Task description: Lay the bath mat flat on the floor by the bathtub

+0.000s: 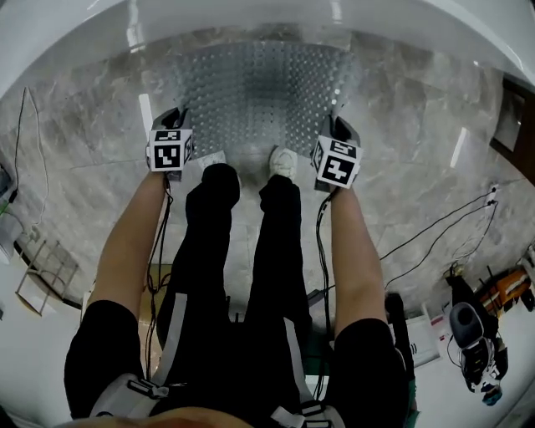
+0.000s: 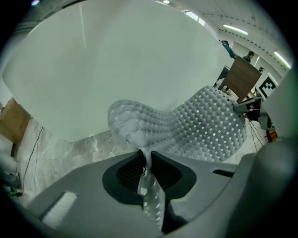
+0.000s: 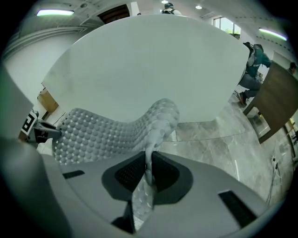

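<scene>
A translucent grey bath mat (image 1: 259, 92) with a bumpy surface spreads over the marble floor in front of the white bathtub (image 1: 251, 12). My left gripper (image 1: 177, 115) pinches its near left corner, my right gripper (image 1: 338, 125) the near right corner. In the left gripper view the mat (image 2: 205, 125) rises in a wave from the jaws of the left gripper (image 2: 144, 160), which are shut on its edge. In the right gripper view the mat (image 3: 93, 135) likewise bulges up from the right gripper (image 3: 150, 162), pinched tight, with the tub wall (image 3: 149, 65) behind it.
The person's legs and a white shoe (image 1: 282, 160) stand between the grippers at the mat's near edge. Cables (image 1: 435, 238) trail across the floor at right, near some equipment (image 1: 472, 343). A wire rack (image 1: 46, 272) sits at left. A wooden panel (image 3: 274, 102) stands right of the tub.
</scene>
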The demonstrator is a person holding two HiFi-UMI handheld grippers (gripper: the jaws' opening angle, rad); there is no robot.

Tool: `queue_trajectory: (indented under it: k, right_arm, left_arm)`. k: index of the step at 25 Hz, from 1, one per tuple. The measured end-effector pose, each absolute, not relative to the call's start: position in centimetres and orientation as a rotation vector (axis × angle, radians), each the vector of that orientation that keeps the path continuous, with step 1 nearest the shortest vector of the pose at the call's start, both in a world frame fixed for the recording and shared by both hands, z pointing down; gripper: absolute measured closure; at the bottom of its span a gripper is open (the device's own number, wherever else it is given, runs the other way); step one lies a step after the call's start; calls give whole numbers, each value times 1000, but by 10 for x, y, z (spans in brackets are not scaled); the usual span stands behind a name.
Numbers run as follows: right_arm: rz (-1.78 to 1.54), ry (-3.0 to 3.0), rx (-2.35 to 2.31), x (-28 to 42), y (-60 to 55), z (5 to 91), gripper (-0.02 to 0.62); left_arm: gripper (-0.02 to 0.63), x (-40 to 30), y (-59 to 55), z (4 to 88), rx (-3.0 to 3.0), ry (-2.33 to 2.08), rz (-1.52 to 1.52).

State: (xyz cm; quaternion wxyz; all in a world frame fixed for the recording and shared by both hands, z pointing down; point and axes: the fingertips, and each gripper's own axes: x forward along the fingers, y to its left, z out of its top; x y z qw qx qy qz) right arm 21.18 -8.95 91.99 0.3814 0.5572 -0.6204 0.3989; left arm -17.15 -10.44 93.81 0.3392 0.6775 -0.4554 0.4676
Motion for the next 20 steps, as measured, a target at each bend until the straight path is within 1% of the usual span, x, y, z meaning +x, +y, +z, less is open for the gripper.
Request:
queue_trajectory:
  k: [8,16,20]
  right_arm:
    - [1071,-1592,1379,234,-104,1000,552]
    - [1030,-1519,1314,260,-120,1090,551]
    - [1028,-1464,1357,272,-134,1126,546]
  left_arm:
    - [540,-183,-129,1012,1771,-1177,1333]
    - [517,-214,-140,1086,1687,-1173,1454]
    - [500,-239,-136,1125,1602,-1194,1499]
